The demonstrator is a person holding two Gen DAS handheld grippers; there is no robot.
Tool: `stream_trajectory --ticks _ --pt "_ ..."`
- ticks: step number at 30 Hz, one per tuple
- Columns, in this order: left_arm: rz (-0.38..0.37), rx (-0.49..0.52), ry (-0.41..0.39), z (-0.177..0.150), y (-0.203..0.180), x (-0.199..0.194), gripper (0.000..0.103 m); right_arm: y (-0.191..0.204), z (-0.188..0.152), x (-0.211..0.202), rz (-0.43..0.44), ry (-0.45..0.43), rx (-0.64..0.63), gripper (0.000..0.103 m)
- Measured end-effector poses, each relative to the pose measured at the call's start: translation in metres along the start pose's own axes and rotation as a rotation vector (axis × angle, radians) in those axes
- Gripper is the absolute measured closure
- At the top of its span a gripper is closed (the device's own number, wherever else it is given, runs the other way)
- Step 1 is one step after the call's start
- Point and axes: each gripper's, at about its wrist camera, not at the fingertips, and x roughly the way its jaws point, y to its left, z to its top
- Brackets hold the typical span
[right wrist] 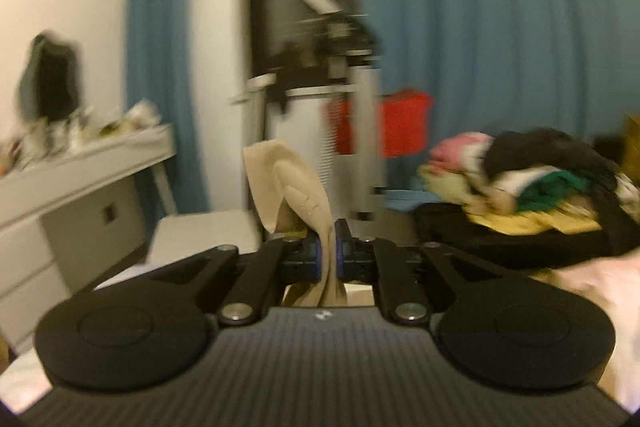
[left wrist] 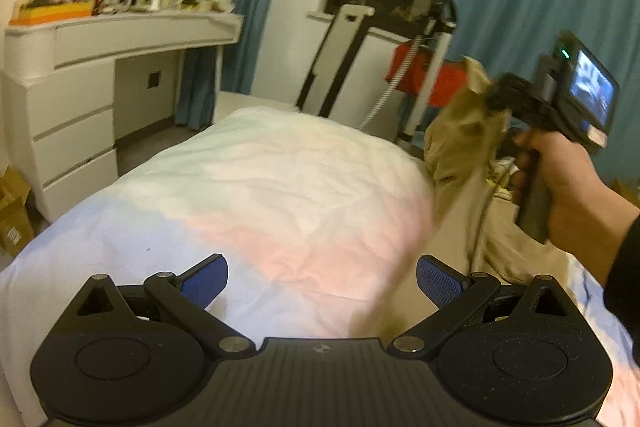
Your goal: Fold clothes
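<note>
A beige garment (left wrist: pixel 460 155) hangs from my right gripper (left wrist: pixel 494 99), which a hand holds up at the right of the left wrist view. The cloth trails down onto the bed's right side. In the right wrist view the right gripper (right wrist: pixel 329 251) is shut on a bunched fold of the beige garment (right wrist: pixel 288 183), which sticks up between the blue pads. My left gripper (left wrist: pixel 322 281) is open, its blue pads wide apart and nothing between them, low over the pastel bedsheet (left wrist: pixel 248 195).
A white dresser (left wrist: pixel 80 87) with clutter on top stands left of the bed. A tripod stand (left wrist: pixel 432 39) and a red box (left wrist: pixel 432 75) stand beyond the foot of the bed. A pile of mixed clothes (right wrist: pixel 532 179) lies on a dark bag at right. Blue curtains hang behind.
</note>
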Motion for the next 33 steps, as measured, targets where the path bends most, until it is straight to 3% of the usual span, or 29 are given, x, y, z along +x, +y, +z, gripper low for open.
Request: stream_trajectory --ticks 7,13,14,15,17,22,25,29,33 --pt "-0.035 0.082 0.021 -0.013 -0.023 0.005 0.001 -0.119 -0.045 0.002 -0.194 0.093 0.162 0.094" --pt "-0.045 0.127 0.057 -0.024 -0.041 0.028 0.001 -0.139 -0.087 0.025 -0.197 0.258 0.106 0.089" --pt "-0.047 0.135 0.064 -0.025 -0.043 0.033 0.001 -0.137 -0.088 0.024 -0.191 0.262 0.088 0.079" --pt "-0.049 0.145 0.064 -0.026 -0.047 0.034 0.001 -0.135 -0.085 0.022 -0.173 0.266 0.085 0.048" --pt "-0.052 0.162 0.055 -0.027 -0.050 0.035 0.001 -0.129 -0.079 0.013 -0.147 0.265 0.092 0.010" --pt "-0.085 0.223 0.037 -0.024 -0.051 0.033 0.001 -0.100 -0.051 -0.038 -0.115 0.235 0.077 0.011" --pt "-0.074 0.234 0.029 -0.019 -0.047 0.030 0.001 -0.085 -0.038 -0.090 -0.087 0.204 0.085 0.011" --pt "-0.096 0.226 0.016 -0.012 -0.042 0.015 0.001 -0.073 -0.041 -0.181 -0.034 0.179 0.108 0.011" --pt "-0.151 0.245 0.020 -0.008 -0.041 -0.008 0.001 -0.073 -0.068 -0.265 -0.003 0.197 0.122 0.011"
